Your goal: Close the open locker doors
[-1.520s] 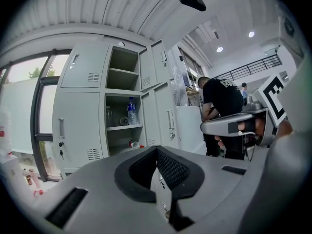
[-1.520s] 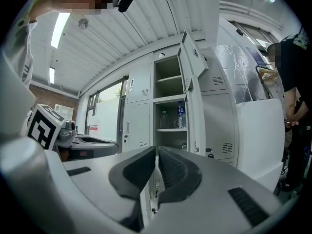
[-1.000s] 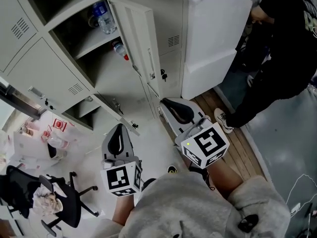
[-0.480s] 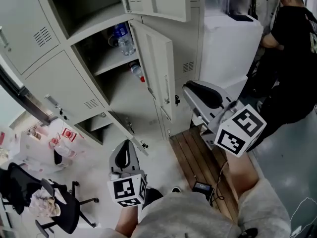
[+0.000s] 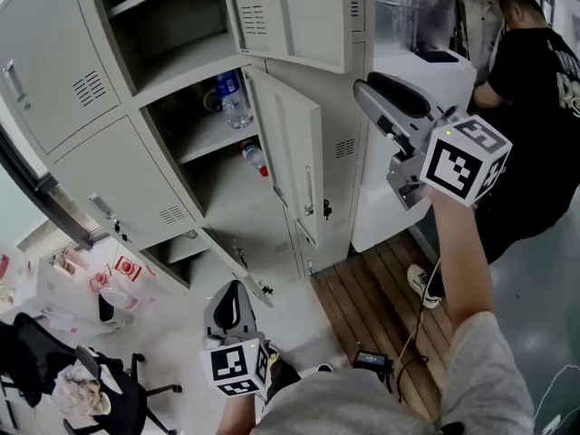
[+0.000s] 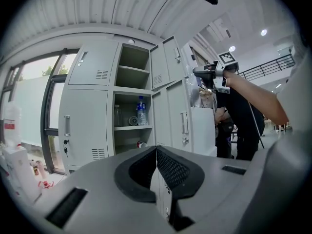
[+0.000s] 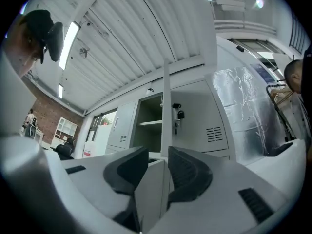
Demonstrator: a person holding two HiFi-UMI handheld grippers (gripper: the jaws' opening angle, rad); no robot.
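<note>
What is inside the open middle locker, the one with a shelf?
A water bottle stands on the shelf, and a red-capped bottle lies below it. Small items beside the water bottle are unclear. The open door covers the compartment's right side.

from the head we look steeply down, and along the left tool (image 5: 233, 293) and right tool (image 5: 376, 89) outward at the shared lockers (image 5: 186, 66).

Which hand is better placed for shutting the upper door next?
Right. The right hand-held gripper is up near the upper door, jaws just opened, nothing held between them; the left hand-held gripper hangs low, shut.
</note>
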